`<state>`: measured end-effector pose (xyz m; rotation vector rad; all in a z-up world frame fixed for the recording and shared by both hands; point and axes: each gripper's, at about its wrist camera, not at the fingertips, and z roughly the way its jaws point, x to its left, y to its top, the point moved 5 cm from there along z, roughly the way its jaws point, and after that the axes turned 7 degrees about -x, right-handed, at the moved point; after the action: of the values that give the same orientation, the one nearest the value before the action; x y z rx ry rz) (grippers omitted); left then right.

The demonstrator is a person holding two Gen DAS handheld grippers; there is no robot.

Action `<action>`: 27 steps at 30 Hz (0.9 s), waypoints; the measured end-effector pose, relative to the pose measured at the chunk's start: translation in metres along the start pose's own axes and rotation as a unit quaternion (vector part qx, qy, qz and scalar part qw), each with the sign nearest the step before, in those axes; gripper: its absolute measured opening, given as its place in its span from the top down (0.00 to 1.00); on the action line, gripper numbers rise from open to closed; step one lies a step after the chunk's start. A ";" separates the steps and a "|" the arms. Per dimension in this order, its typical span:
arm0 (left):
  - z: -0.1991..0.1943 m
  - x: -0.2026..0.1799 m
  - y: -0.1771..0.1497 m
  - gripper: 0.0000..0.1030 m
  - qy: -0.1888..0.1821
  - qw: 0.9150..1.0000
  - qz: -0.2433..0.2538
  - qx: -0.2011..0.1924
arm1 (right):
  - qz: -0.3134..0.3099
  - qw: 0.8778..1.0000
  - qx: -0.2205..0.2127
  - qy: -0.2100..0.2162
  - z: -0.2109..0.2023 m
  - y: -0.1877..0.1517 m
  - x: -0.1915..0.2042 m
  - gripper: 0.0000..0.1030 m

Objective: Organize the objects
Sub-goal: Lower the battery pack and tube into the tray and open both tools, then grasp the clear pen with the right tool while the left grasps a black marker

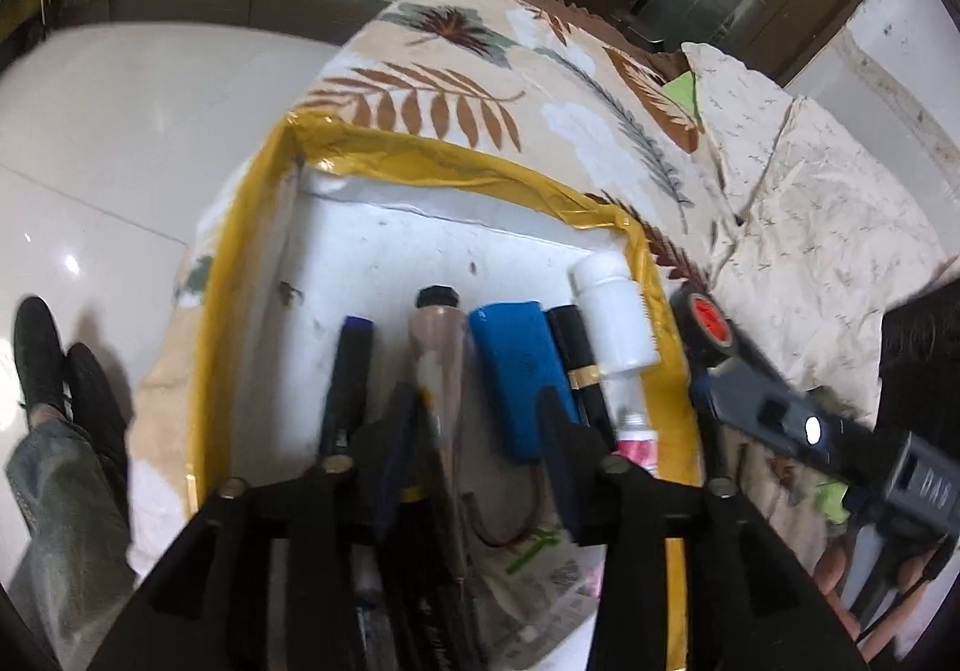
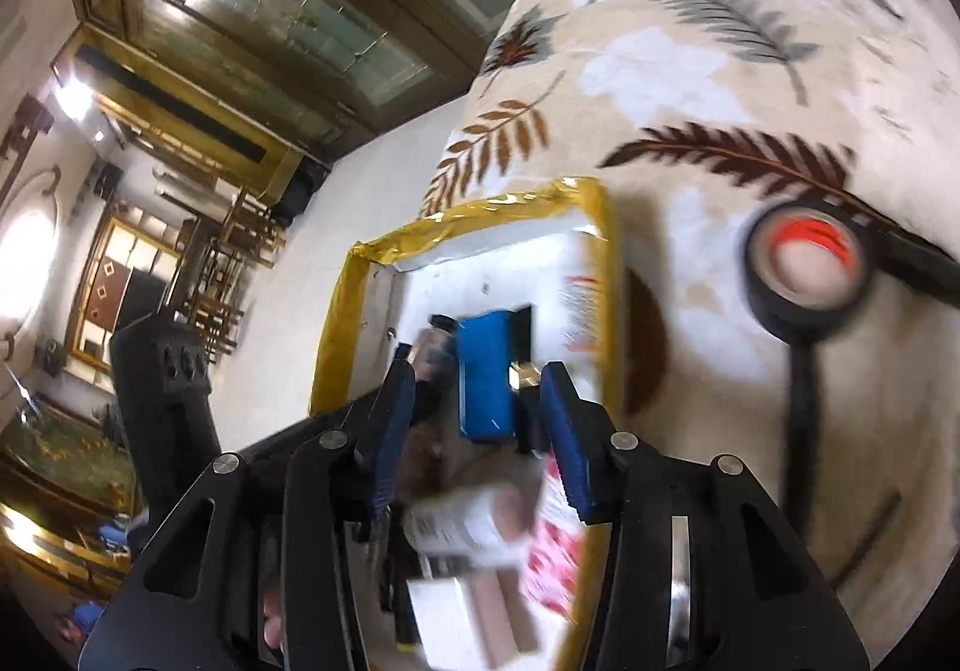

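A white tray with a yellow taped rim (image 1: 456, 155) lies on a leaf-patterned cloth. In it lie a dark pen (image 1: 348, 371), a brownish tube with a black cap (image 1: 441, 347), a blue flat pack (image 1: 528, 371), a black stick (image 1: 579, 365), a white bottle (image 1: 612, 311) and a pink-labelled tube (image 1: 636, 443). My left gripper (image 1: 480, 461) is open above the tube and blue pack. My right gripper (image 2: 480, 437) is open above the tray rim (image 2: 480, 218); the blue pack (image 2: 486, 371) lies between its fingers. It shows in the left wrist view (image 1: 774, 407) beside a black tape roll (image 1: 708, 323).
The tape roll (image 2: 807, 272) sits on the cloth right of the tray, with a dark strap (image 2: 804, 413) running from it. A crumpled pale cloth (image 1: 810, 203) lies at the right. White tiled floor (image 1: 120, 143) and a person's shoes (image 1: 54, 365) are at the left.
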<state>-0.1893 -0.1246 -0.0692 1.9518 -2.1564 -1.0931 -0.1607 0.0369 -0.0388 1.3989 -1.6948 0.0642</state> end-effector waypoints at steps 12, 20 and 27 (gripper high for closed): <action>-0.056 -0.060 -0.027 0.27 -0.083 0.994 -0.045 -0.059 | -0.020 0.997 -0.039 -0.057 -0.098 -0.027 -0.048 0.58; -0.023 -0.128 -0.088 0.29 -0.036 0.998 0.056 -0.008 | 0.026 0.993 -0.020 -0.115 -0.120 -0.055 -0.113 0.58; -0.036 -0.125 -0.088 0.29 -0.021 0.996 0.078 -0.044 | 0.046 0.986 -0.019 -0.161 -0.095 -0.035 -0.122 0.59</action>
<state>-0.0701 -0.0280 -0.0347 1.7056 -2.1966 -1.1899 -0.0830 0.1690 -0.0792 1.3561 -2.0144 -0.1513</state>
